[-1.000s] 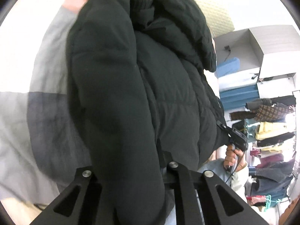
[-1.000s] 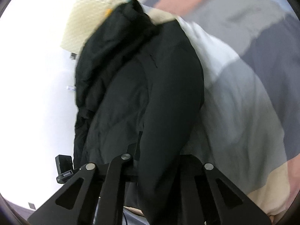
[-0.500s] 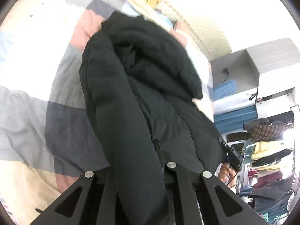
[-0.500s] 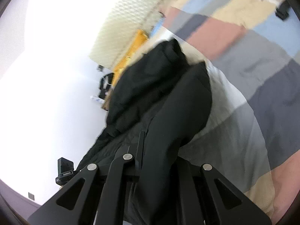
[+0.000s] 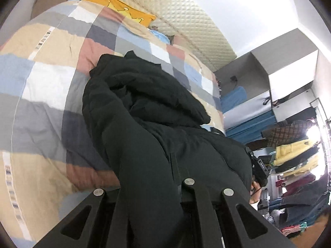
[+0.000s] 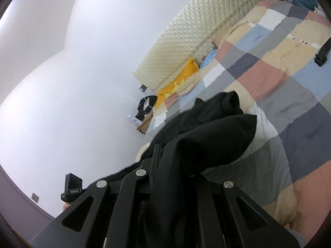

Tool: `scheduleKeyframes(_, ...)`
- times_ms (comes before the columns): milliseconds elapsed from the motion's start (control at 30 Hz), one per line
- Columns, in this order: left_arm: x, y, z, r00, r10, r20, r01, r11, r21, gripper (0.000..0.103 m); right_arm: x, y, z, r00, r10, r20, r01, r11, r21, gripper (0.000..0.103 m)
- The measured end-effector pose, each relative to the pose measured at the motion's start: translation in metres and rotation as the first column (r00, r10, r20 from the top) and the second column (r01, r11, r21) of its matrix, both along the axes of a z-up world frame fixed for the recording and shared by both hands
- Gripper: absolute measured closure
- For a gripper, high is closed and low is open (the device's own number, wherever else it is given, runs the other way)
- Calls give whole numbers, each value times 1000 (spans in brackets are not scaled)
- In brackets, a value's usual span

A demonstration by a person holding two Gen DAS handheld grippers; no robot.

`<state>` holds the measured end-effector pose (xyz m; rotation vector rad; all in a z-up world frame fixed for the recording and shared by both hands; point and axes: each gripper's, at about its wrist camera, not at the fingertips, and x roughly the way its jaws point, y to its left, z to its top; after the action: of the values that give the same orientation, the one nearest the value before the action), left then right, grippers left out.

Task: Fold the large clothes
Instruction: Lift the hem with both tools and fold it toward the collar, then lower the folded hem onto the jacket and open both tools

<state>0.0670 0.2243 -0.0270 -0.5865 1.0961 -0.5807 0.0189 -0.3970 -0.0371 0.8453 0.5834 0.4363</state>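
The fingertips of the left tool (image 5: 153,186) are buried in the black puffer jacket (image 5: 149,124), so the pinch point itself cannot be seen; the jaws are pressed together on a fold of the jacket. The right tool (image 6: 175,177) is likewise swallowed by the dark fabric (image 6: 206,136) and is clamped on it. The jacket's lower part is cut off below both views. It is held up above the patchwork quilt (image 5: 47,82) of the bed, with its long axis running away from the tools toward the quilted headboard (image 5: 186,20), hood end farthest. The open wardrobe (image 5: 269,78) holds a blue bundle (image 5: 233,99) on a shelf, and hung garments (image 5: 293,155) are crowded beside it, too blurred to be told apart. A yellow pillow (image 5: 122,10) lies by the headboard.
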Motion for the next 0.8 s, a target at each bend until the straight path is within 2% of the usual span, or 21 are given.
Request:
scheduleKeyframes(167, -35, 10, 15, 1000, 18, 8, -18, 1000, -24, 94, -36, 2, 17, 999, 1, 46, -1, 1000, -11, 96)
scheduleKeyframes(367, -54, 10, 39, 998, 30, 55, -31, 1000, 3, 94, -57, -2, 29, 998, -28, 62, 29, 999, -23, 96)
scheduleKeyframes(567, -35, 0, 46, 996, 28, 82, -34, 997, 64, 94, -39, -9, 30, 999, -45, 30, 46, 998, -36, 95)
scheduleKeyframes(800, 13, -21, 56, 990, 22, 139, -49, 979, 196, 94, 16, -16, 27, 997, -77, -30, 76, 996, -54, 95)
